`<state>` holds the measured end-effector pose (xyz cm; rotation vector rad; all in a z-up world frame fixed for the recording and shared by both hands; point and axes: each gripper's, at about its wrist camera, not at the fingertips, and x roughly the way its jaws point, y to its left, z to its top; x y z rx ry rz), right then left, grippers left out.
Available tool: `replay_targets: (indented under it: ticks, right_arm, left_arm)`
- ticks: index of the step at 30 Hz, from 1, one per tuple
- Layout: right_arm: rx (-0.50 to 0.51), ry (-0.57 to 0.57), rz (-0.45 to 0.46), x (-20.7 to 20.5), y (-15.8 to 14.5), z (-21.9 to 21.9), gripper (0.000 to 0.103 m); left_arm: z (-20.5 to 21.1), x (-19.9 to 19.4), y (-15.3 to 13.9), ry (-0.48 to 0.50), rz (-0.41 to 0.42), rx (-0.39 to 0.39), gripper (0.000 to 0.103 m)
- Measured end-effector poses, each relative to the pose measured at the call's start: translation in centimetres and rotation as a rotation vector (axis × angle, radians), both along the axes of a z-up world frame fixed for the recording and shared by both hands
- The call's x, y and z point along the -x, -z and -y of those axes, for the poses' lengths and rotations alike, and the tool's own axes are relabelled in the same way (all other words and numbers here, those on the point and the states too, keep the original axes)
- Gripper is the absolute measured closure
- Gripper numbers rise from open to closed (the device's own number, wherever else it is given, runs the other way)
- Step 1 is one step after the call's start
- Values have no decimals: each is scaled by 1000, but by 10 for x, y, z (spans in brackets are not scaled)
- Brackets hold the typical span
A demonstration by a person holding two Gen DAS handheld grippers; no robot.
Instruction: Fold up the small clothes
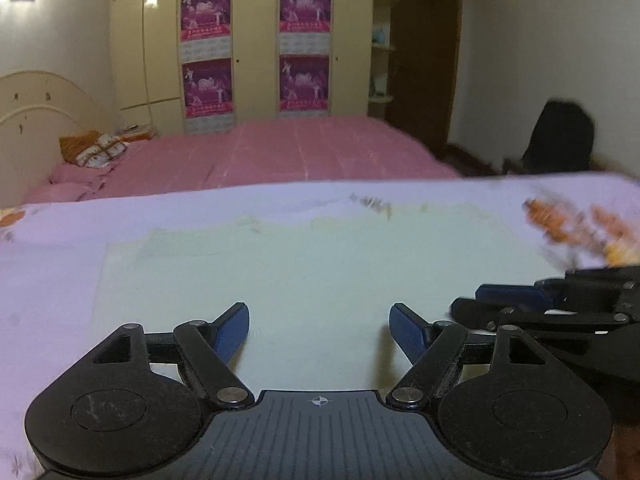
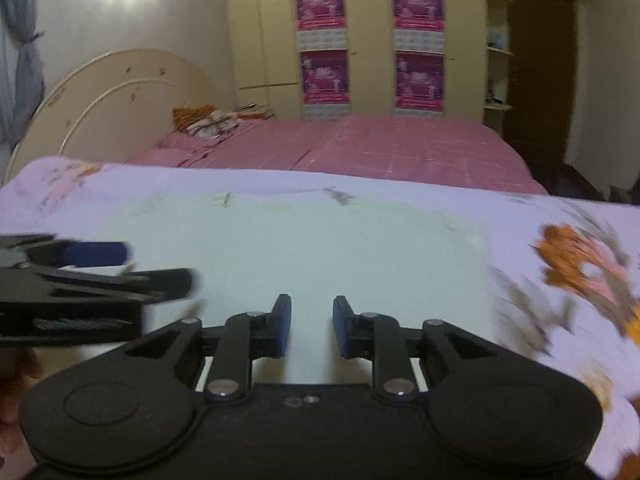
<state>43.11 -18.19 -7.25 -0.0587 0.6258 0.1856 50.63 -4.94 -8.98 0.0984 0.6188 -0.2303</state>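
Observation:
A pale green small garment lies flat on a lavender floral cloth; it also shows in the right wrist view. My left gripper is open and empty just above the garment's near part. My right gripper is open and empty over the garment's near edge. The right gripper shows at the right edge of the left wrist view. The left gripper shows at the left edge of the right wrist view. The two grippers are side by side and close together.
The lavender cloth has orange flower prints at the right. Behind it is a bed with a pink cover, a cream headboard, a wardrobe with purple posters and a dark chair.

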Motion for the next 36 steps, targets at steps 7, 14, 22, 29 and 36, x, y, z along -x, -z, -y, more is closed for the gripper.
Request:
replay_targets:
  ticks: [7, 14, 22, 29, 36]
  right_arm:
    - [160, 42, 33, 9, 13, 27, 82]
    - [119, 84, 24, 12, -3, 72, 81]
    - [60, -25, 19, -32, -5, 10, 76]
    - [104, 148, -2, -53, 6, 47, 74]
    - [126, 139, 1, -49, 5, 49, 72]
  left_arm:
    - [-50, 11, 21, -18, 35, -71, 16]
    - [-64, 8, -5, -86, 70, -4, 17]
    - [-21, -47, 5, -47, 1, 11, 16]
    - [-64, -68, 21, -140, -17, 37, 16]
    - [-59, -49, 14, -179, 2, 41, 16]
